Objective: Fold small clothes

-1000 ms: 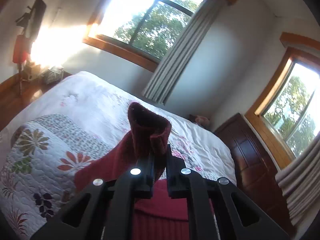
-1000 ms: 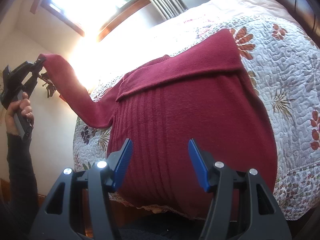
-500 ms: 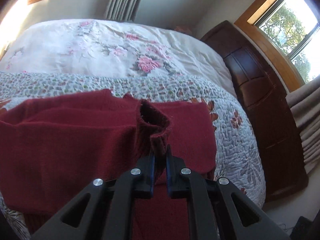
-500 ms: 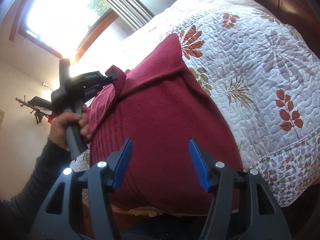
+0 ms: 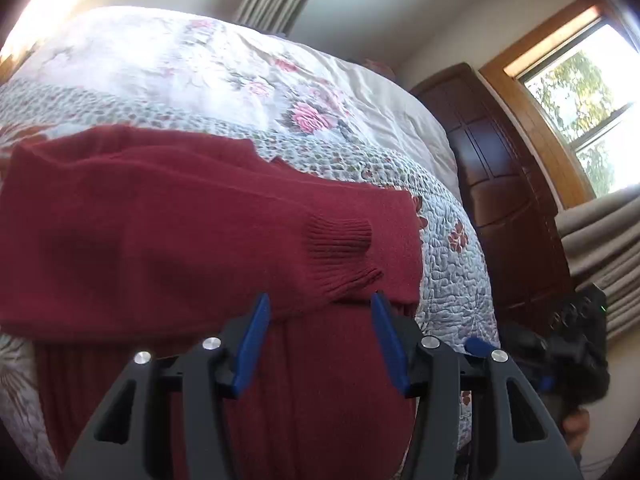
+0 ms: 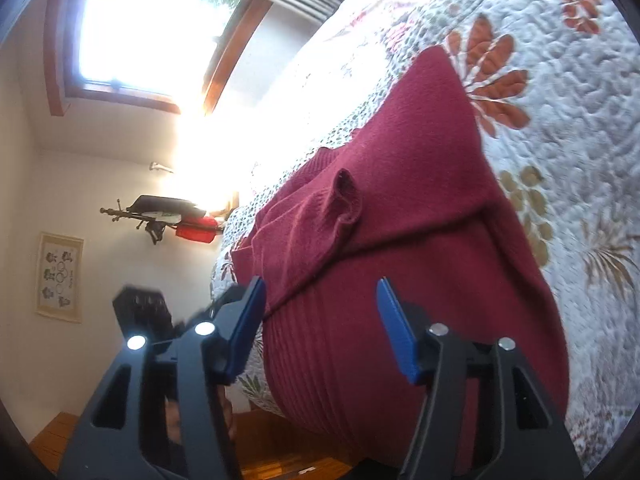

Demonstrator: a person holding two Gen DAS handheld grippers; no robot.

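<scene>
A dark red knit sweater [image 5: 160,240] lies spread on the floral quilt [image 5: 452,272] of a bed. One sleeve is folded across its body, and the ribbed cuff [image 5: 340,256] rests loose just beyond my left gripper [image 5: 320,340], which is open and holds nothing. In the right wrist view the sweater [image 6: 420,272] fills the middle and the cuff [image 6: 344,200] stands up slightly. My right gripper [image 6: 322,328] hangs open over the lower hem, empty. Each gripper shows at the edge of the other's view, the right gripper [image 5: 576,340] on the right and the left gripper [image 6: 140,312] blurred at lower left.
Dark wooden furniture [image 5: 512,200] stands against the bed's right side, under a window with curtains [image 5: 600,240]. A wall rack with a red item [image 6: 192,228] hangs left of the bed. Wooden floor [image 6: 60,432] shows below the bed's near edge.
My left gripper carried the sleeve over the sweater's body, let the cuff go and opened, then drew back. The right gripper stayed open near the hem.
</scene>
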